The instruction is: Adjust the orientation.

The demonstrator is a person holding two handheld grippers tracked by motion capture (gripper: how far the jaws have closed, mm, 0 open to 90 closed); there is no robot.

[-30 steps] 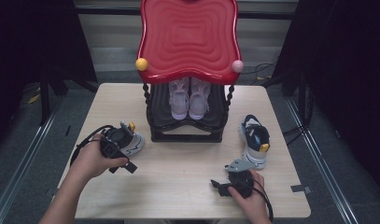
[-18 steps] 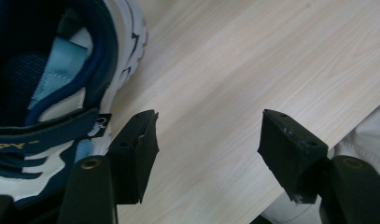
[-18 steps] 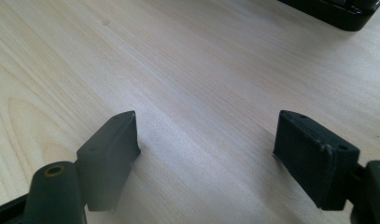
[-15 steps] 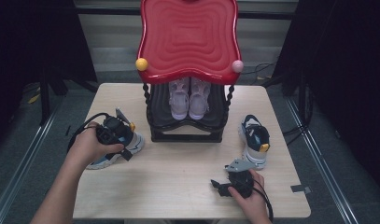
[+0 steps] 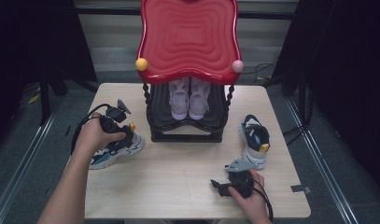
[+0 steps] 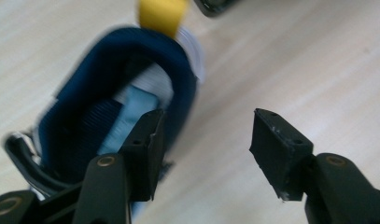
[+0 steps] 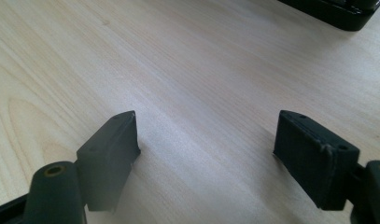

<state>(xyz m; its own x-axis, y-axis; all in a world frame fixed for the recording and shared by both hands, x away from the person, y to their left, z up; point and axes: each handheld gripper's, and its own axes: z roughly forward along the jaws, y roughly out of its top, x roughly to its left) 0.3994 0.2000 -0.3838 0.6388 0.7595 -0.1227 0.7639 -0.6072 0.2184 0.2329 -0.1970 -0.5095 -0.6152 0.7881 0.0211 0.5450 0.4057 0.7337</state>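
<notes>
A white and navy sneaker [image 5: 114,153] with a yellow heel tab [image 6: 162,16] lies left of the red shoe rack [image 5: 187,42]. My left gripper [image 5: 124,138] hangs over its heel end. In the left gripper view the left gripper [image 6: 208,128] has one jaw inside the navy collar [image 6: 178,70] and the other outside over the table. Its jaws have just been closing, with the collar wall between them, and the pads do not press. The matching sneaker [image 5: 254,140] stands at the right. My right gripper [image 5: 220,183] [image 7: 208,126] rests open over bare wood near the front edge.
A pair of pale pink shoes [image 5: 189,95] sits on the rack's black lower shelf [image 5: 186,135]. The light wooden table [image 5: 178,182] has bare room between the two sneakers. A cable [image 5: 82,126] loops from the left gripper. Dark floor surrounds the table.
The left hand has moved away from the table's front edge, over the sneaker's heel, uncovering its toe. Its jaws have narrowed. The right hand has kept still.
</notes>
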